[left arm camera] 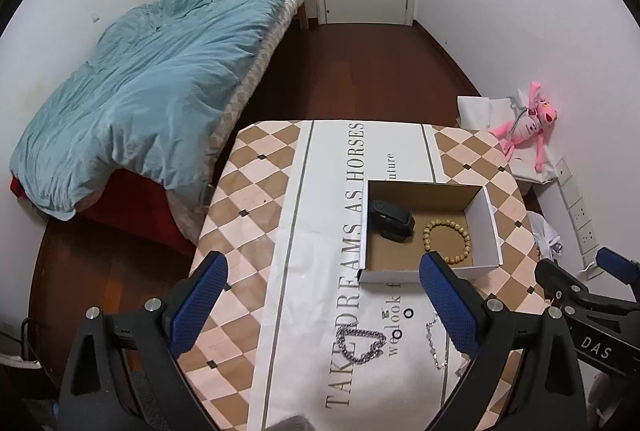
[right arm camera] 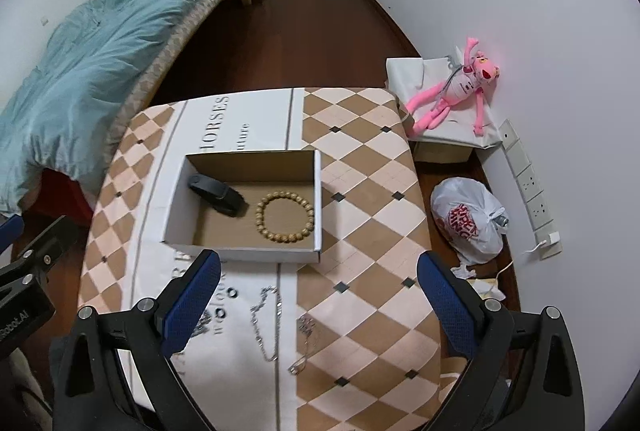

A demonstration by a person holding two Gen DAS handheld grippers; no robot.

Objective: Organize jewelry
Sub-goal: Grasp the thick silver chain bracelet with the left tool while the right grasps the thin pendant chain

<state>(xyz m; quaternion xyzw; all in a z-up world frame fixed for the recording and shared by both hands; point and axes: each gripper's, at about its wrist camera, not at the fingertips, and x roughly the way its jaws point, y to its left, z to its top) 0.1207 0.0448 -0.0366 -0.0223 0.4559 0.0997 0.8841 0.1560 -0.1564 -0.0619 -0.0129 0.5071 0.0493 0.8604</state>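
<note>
Left wrist view: both grippers, left point(left arm camera: 324, 305) and right point(right arm camera: 320, 301), are being held apart, empty, above chains point(right arm camera: 264, 327) lying near the table's point(right arm camera: 360, 191) front edge, the box point(right arm camera: 244, 251) beyond.

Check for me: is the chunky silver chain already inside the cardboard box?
No, the chunky silver chain lies on the tablecloth outside the cardboard box, which holds only a wooden bead bracelet and a black item.

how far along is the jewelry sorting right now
Partly done: the bead bracelet and black band lie in the box. Both grippers, left and right, are open and empty. The chunky chain, thin chains and two small rings remain outside.
</note>
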